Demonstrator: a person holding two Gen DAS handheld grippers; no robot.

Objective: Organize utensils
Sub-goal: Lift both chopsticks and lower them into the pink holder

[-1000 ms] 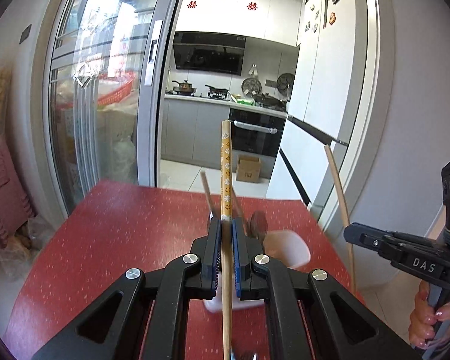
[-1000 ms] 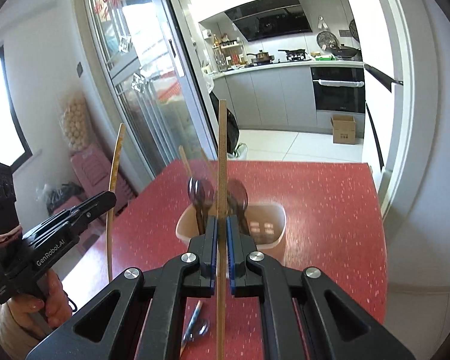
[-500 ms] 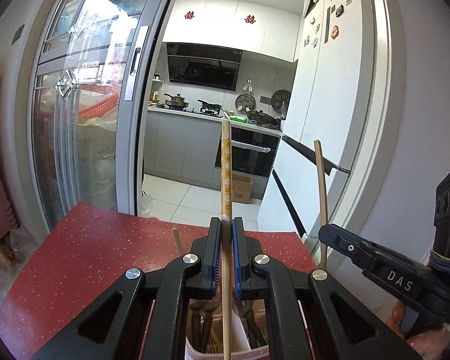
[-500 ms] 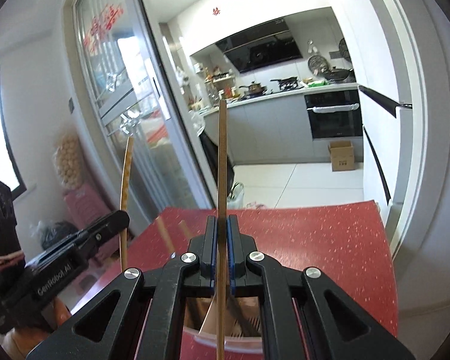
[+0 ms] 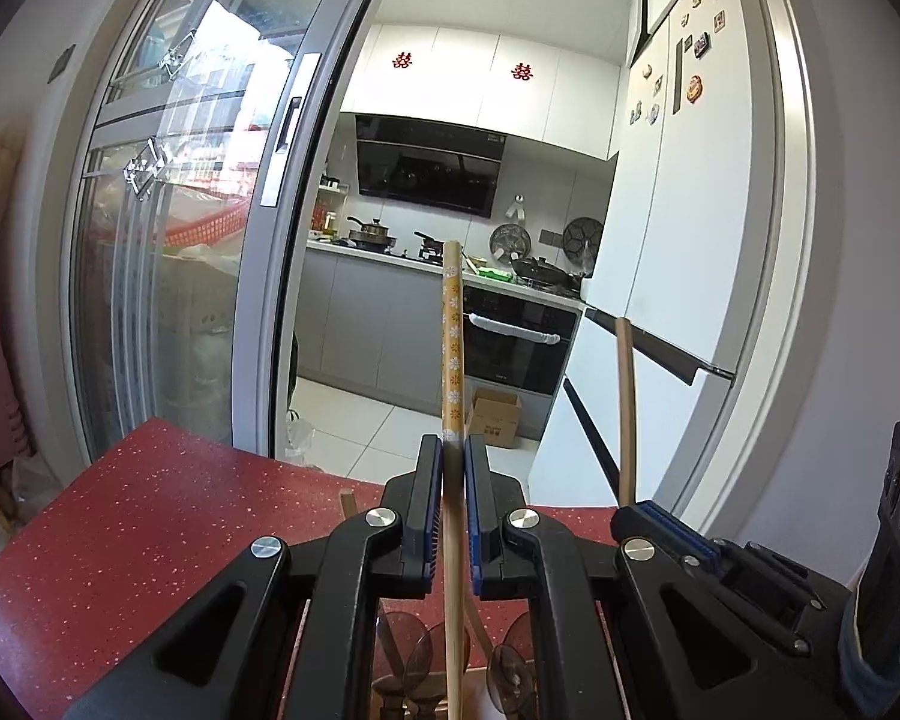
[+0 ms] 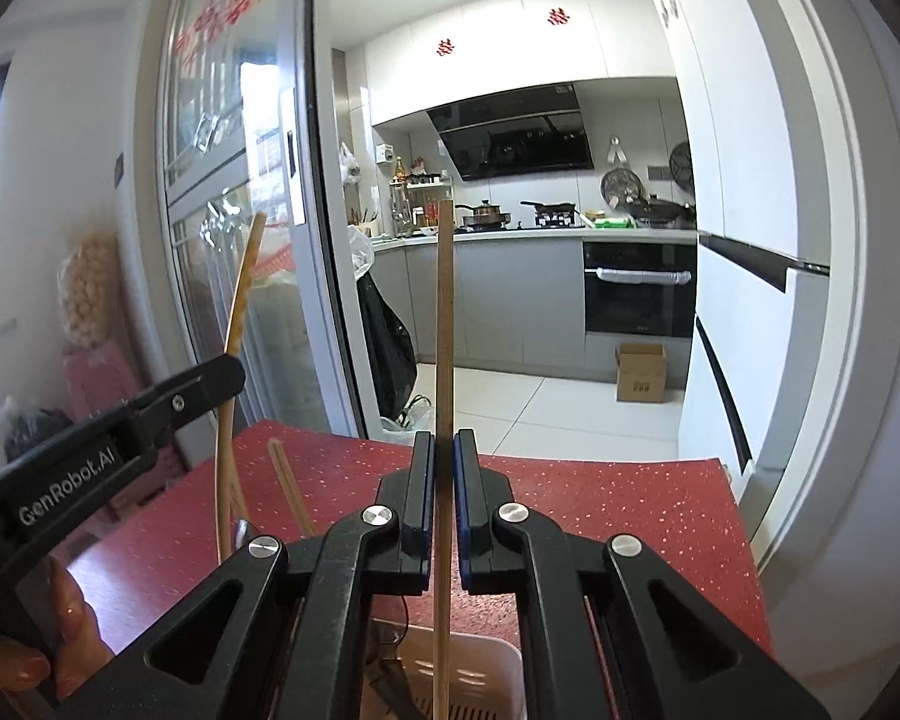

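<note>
Red speckled table (image 5: 150, 516) fronts an open kitchen doorway, with a white utensil holder (image 6: 480, 678) just below both grippers. Left gripper (image 5: 453, 468) is clamped on one flower-patterned chopstick (image 5: 452, 348), upright, its lower end dipping toward the holder; right gripper (image 6: 444, 462) is clamped on one plain wooden chopstick (image 6: 444, 324), upright over the holder.

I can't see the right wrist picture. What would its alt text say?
A black two-finger tool grips a plain wooden chopstick upright above a pale utensil holder on a red table. At left, a second tool holds another chopstick; a kitchen lies beyond.
</note>
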